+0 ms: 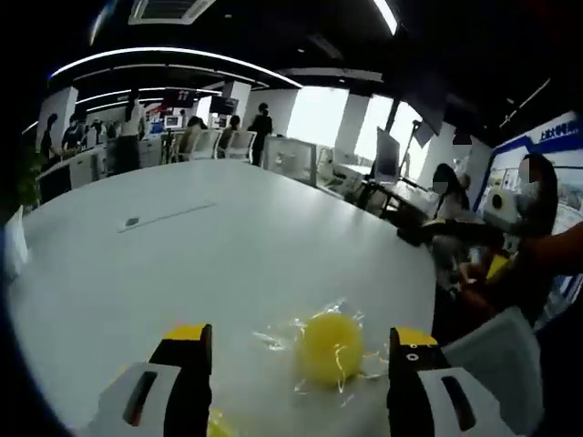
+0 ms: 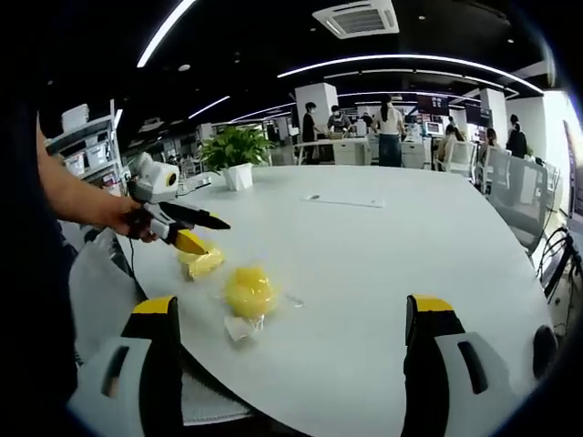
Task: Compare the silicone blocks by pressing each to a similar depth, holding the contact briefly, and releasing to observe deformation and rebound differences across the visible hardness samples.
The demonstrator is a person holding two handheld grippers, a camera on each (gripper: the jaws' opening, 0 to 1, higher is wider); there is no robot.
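- Left gripper (image 1: 299, 364), seen in its own view: jaws spread wide, nothing between them but the table; held low above the white table (image 1: 209, 246).
- Same gripper seen in the right gripper view (image 2: 196, 229), held in a hand (image 2: 123, 217) at the left: dark jaws parted, lower yellow tip down at a yellow block (image 2: 202, 262); touching or just above, cannot tell.
- Yellow ball (image 1: 330, 346), wrapped in clear plastic, lying on the table between the left jaws, nearer the right one.
- Right gripper (image 2: 291, 341): jaws spread wide, gripping nothing, hovering at the table's near edge.
- In the right gripper view, ball (image 2: 249, 291) just beside the block, both apart from the right jaws.
- Potted plant (image 2: 237, 150) on the far left of the table.
- People standing and sitting at desks (image 1: 191, 137) beyond the table.
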